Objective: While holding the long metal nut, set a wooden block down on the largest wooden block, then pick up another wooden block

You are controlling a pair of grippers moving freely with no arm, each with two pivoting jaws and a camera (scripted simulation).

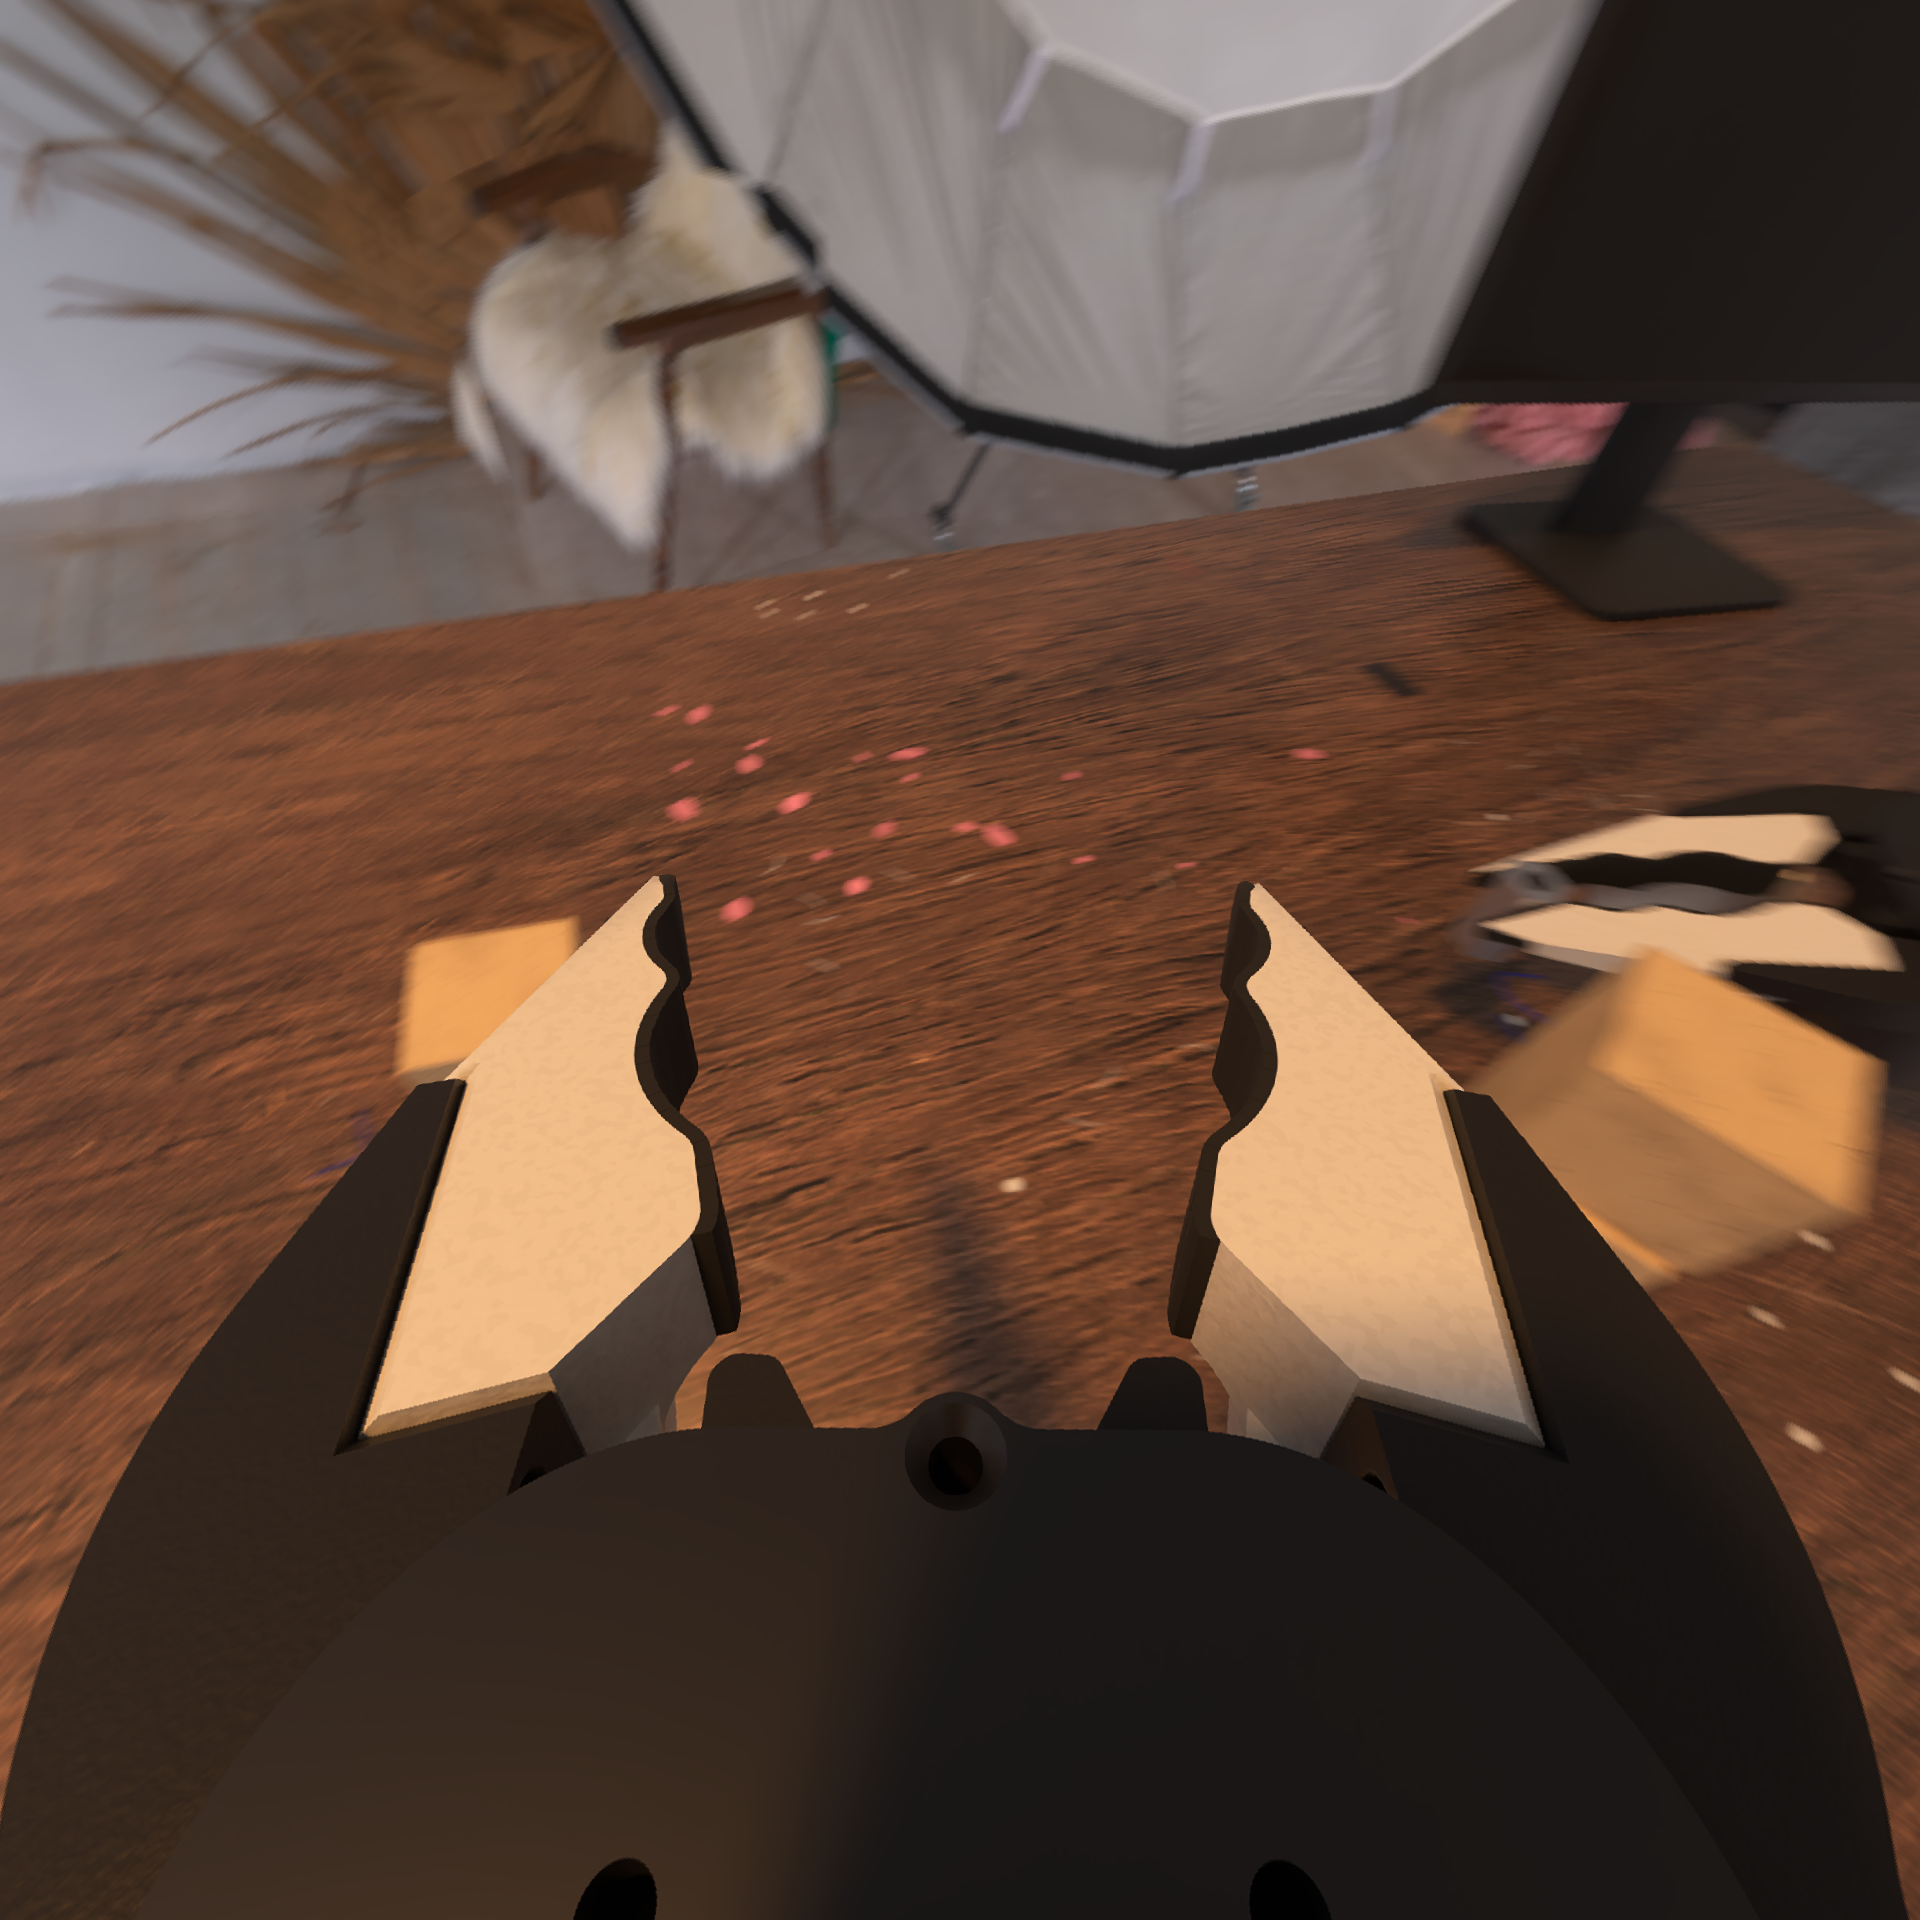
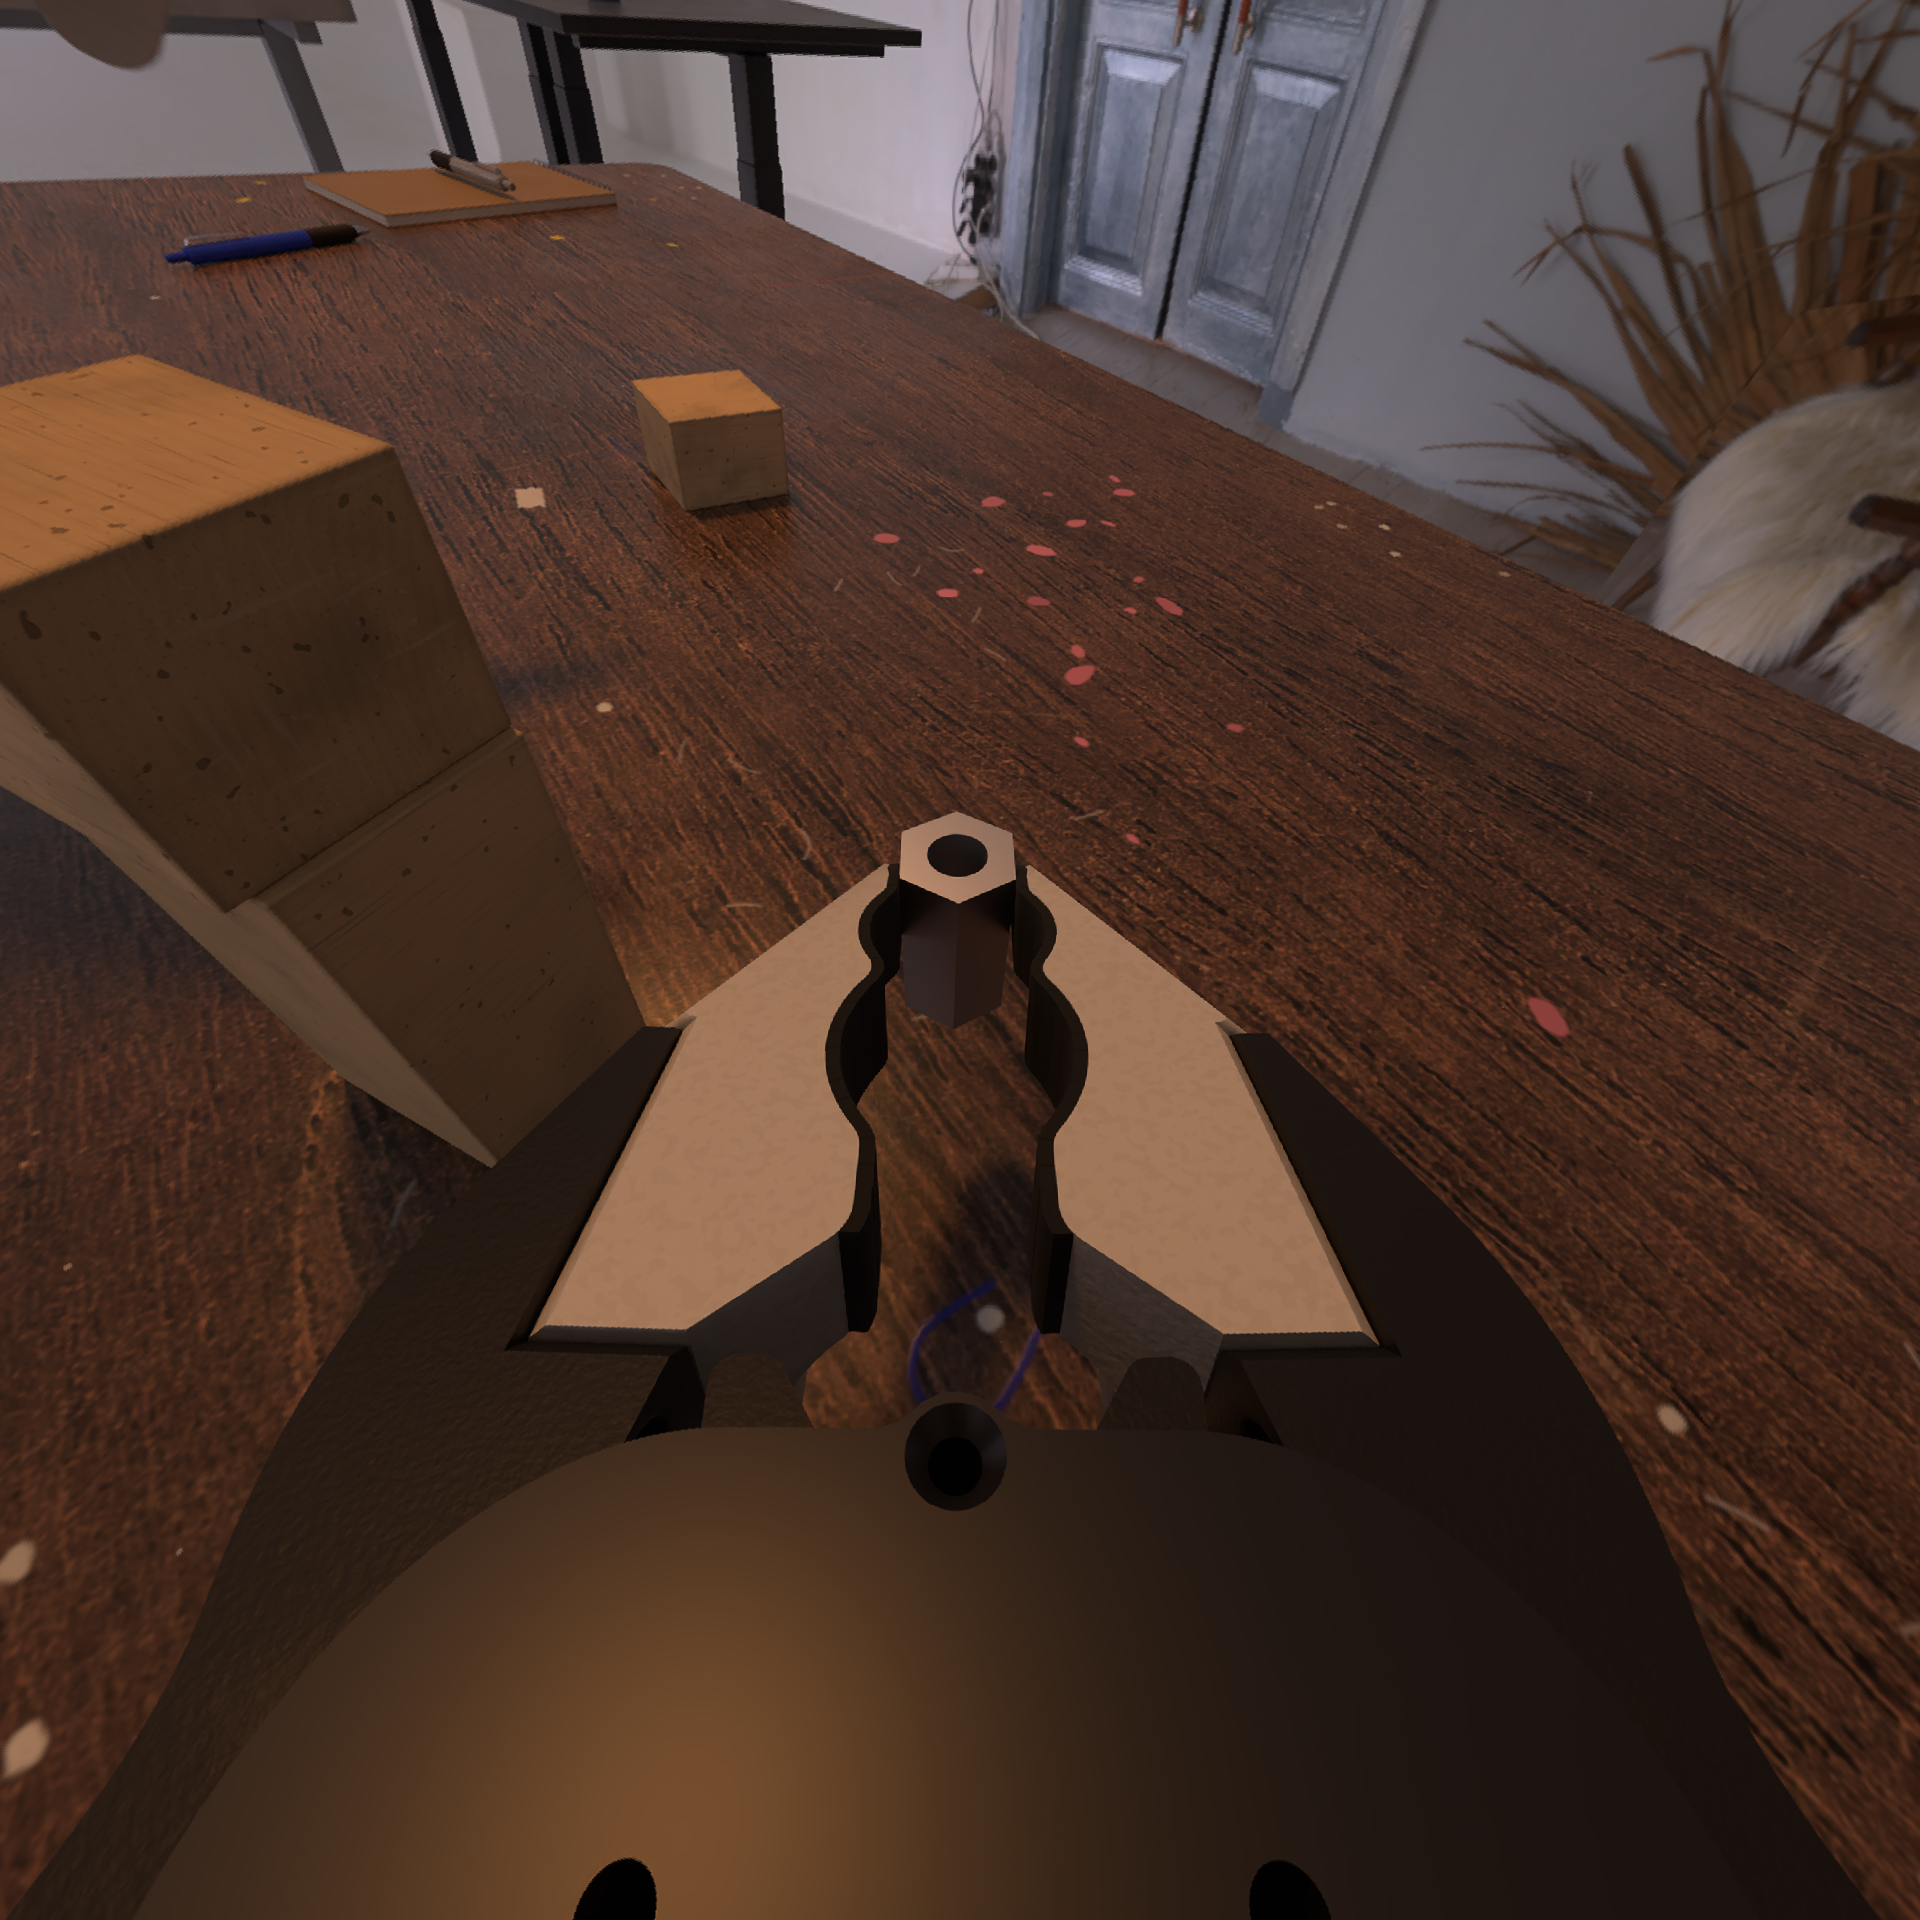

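Right gripper [image 2: 956, 883] clamps the long metal nut [image 2: 954, 914]; stacked block [image 2: 208, 623] sits on the largest wooden block [image 2: 447, 935]; left gripper [image 1: 956, 914], jaws released, has yet to take the small block [image 2: 712, 436] mid-tabletop.

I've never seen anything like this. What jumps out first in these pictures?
Nearest, the right gripper pinches a long metal nut upright between its fingertips. To its left stands a stack of two wooden blocks, with a small wooden block alone farther back on the brown table. The left gripper is open and empty.
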